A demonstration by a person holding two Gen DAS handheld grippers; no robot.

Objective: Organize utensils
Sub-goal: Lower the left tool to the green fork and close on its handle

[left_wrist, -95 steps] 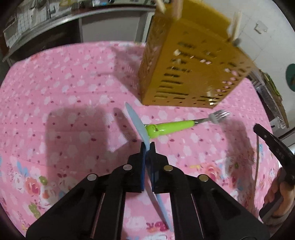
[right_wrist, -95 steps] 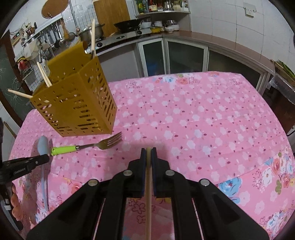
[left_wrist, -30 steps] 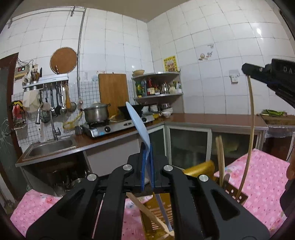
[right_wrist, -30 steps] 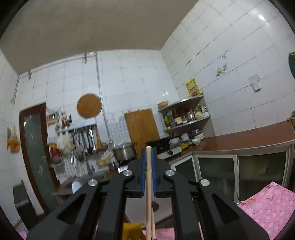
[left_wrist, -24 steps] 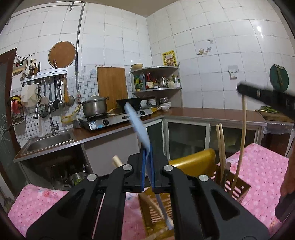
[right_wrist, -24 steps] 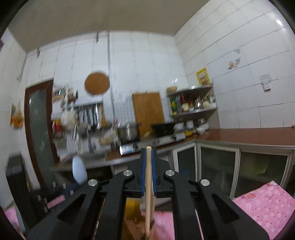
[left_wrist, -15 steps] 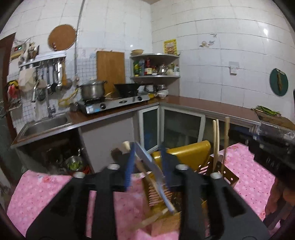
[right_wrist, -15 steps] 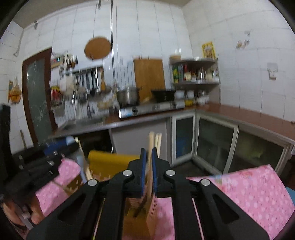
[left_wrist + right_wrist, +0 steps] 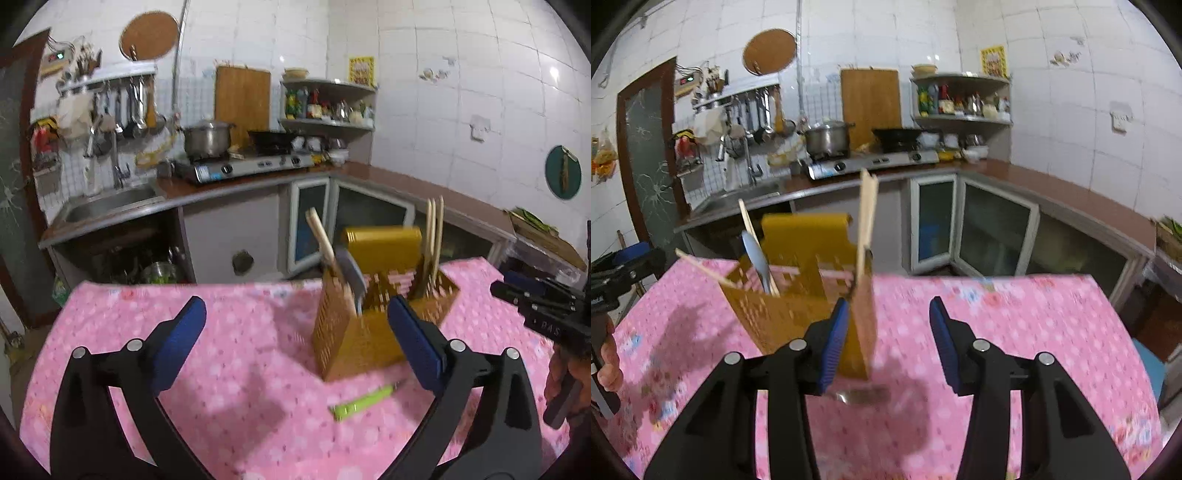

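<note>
The yellow slotted utensil holder [image 9: 362, 332] stands on the pink floral tablecloth [image 9: 229, 354]. A pale blue spoon [image 9: 351, 275] and several wooden chopsticks [image 9: 434, 229] stand in it. My left gripper [image 9: 293, 314] hangs in front of the holder, jaws opening wide, with nothing between the pads. In the right wrist view, the holder [image 9: 798, 306] shows the spoon [image 9: 755, 254] and a chopstick [image 9: 866, 221] standing in it. My right gripper [image 9: 888, 314] is just to the right of the holder, jaws opening and gripping nothing. A green-handled fork [image 9: 364, 402] lies on the cloth before the holder.
The right gripper's black body [image 9: 543, 310] and a hand [image 9: 569, 373] sit at the right edge of the left wrist view. Beyond the table run a kitchen counter, a sink [image 9: 107, 203] and a stove with a pot [image 9: 207, 138]. The cloth [image 9: 1015, 332] spreads right of the holder.
Both grippers were shut, the left on the blue spoon, the right on a chopstick. Both have let go into the holder, opened, and tipped down toward the table.
</note>
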